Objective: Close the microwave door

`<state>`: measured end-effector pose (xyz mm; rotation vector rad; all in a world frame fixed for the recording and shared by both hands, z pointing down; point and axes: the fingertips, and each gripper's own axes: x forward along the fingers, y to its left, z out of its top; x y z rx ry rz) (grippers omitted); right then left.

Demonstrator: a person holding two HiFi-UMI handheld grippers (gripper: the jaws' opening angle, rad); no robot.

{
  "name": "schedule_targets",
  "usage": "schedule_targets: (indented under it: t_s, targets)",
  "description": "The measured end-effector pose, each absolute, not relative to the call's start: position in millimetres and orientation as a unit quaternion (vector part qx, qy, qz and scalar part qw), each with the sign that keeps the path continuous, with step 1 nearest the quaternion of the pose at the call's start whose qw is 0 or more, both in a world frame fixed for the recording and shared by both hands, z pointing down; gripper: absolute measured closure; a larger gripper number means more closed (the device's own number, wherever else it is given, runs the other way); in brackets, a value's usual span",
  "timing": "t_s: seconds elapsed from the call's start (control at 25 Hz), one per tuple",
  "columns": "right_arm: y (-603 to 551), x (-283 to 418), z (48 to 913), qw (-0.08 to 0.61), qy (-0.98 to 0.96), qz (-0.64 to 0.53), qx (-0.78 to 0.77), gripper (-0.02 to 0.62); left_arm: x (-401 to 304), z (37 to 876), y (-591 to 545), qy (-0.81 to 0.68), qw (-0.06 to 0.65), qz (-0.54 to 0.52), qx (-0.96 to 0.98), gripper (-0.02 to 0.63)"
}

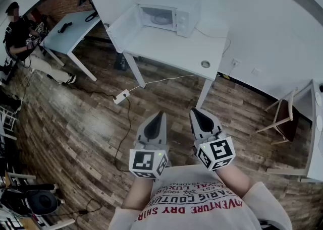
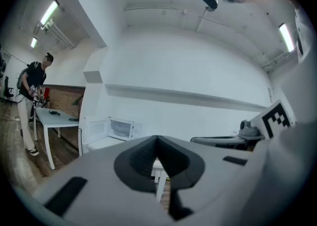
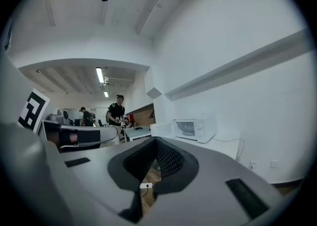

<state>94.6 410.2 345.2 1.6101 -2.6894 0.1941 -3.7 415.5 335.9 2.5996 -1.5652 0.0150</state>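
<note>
Jaws of the left gripper (image 1: 159, 118) and the right gripper (image 1: 196, 114) are sitting pressed together with nothing between them, both tips pointing forward over the wooden floor (image 1: 91, 118), close to the person's chest. Well apart from them, the microwave (image 1: 170, 17) is standing on the white table (image 1: 176, 55), its door (image 1: 122, 27) hanging wide open toward the left. To shut it cleanly, the person is likely needing to walk up first, then be pushing the door's outer face with a closed tip in a steady arc until it latches, without shoving the oven backward.
</note>
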Motion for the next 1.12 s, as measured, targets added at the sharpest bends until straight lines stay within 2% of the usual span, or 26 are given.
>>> schedule_targets:
  t_s: [0.76,1.12]
  targets:
    - [422.8,88.9,357.2,0.011,-0.86,0.078,0.505,0.583,-5.9,353.1,422.2,-0.506,0.091,0.003,0.858,0.607]
    - [391.1,52.2,371.5,0.016,-0.837,0.088,0.54,0.583,-56.1,360.9,390.3,-0.486,0.093,0.009,0.869,0.607]
